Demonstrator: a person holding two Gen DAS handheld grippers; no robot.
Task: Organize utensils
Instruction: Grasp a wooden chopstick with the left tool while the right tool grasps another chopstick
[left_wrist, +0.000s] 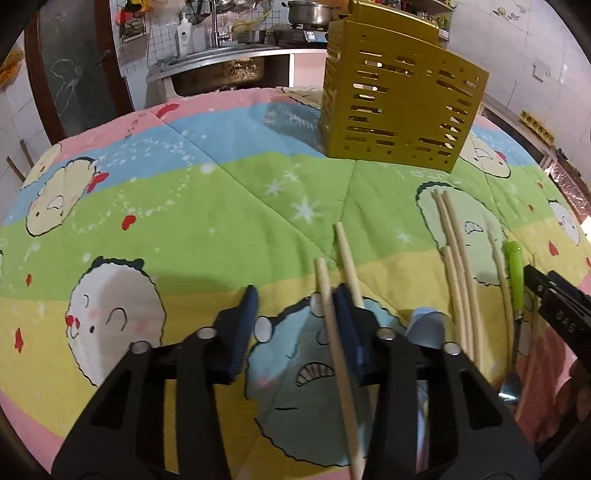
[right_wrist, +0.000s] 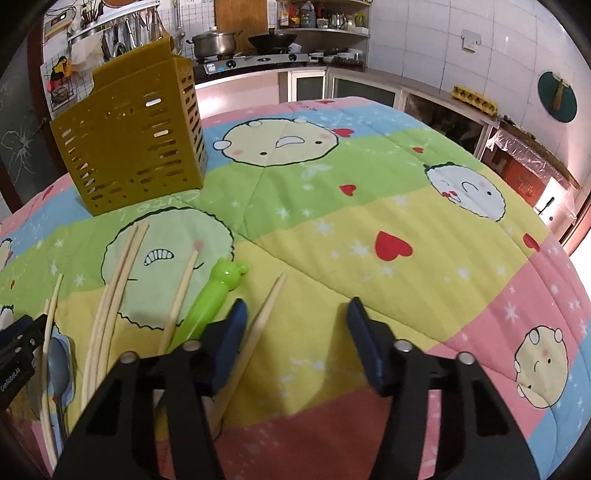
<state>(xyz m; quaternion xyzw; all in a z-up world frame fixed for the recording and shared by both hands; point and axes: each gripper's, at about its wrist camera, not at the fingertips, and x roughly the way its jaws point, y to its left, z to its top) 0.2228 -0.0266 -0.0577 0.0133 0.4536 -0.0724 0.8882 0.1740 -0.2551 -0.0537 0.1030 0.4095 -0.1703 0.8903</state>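
A gold slotted utensil holder (left_wrist: 400, 107) stands upright on the cartoon-print cloth; it also shows in the right wrist view (right_wrist: 136, 140). Wooden chopsticks lie loose on the cloth: one (left_wrist: 338, 354) runs between my left fingers, another (left_wrist: 349, 266) lies beside the right finger, several more (left_wrist: 460, 266) lie to the right. My left gripper (left_wrist: 297, 299) is open above the cloth. A green-handled spoon (right_wrist: 210, 302) lies left of my right gripper (right_wrist: 297, 312), which is open with one chopstick (right_wrist: 258, 325) by its left finger.
A blue spoon (right_wrist: 59, 365) lies at the left near the other gripper's tip (right_wrist: 18, 354). A sink (left_wrist: 218, 70) and a stove with pots (right_wrist: 251, 55) stand beyond the table. The cloth (right_wrist: 406, 206) stretches bare to the right.
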